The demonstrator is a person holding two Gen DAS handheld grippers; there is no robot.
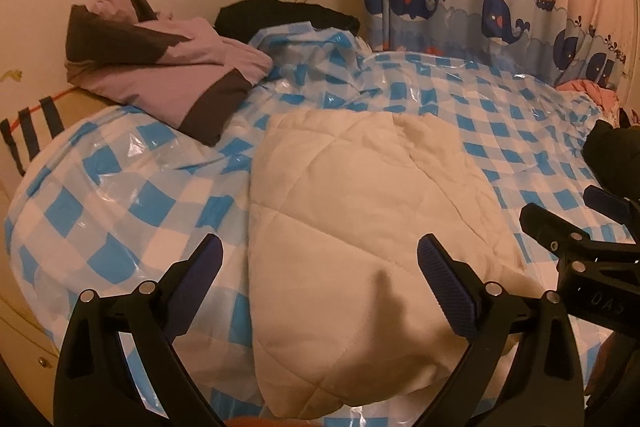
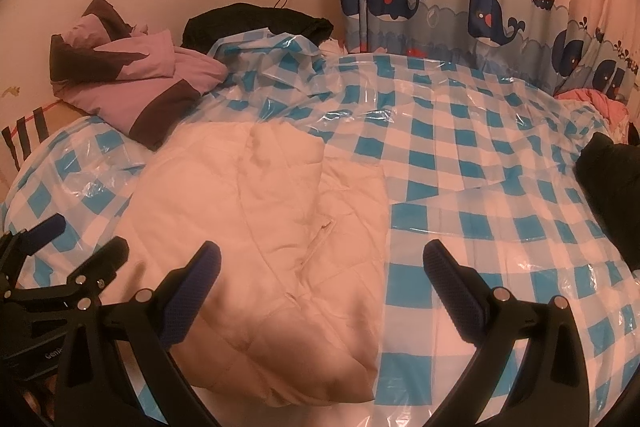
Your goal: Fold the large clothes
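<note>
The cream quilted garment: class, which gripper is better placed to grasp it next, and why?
Left, probably. The left gripper is open directly over the cream quilted garment; the right gripper, also open, straddles its right edge.

Right tool point(image 2: 320, 277) gapes above cream quilted garment point(image 2: 260, 227) (folded, on checkered sheet point(image 2: 480, 187)).

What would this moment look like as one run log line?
left gripper: open, empty, above quilted cream garment | right gripper: open, empty, over its right edge | garment: folded on blue checked sheet
</note>
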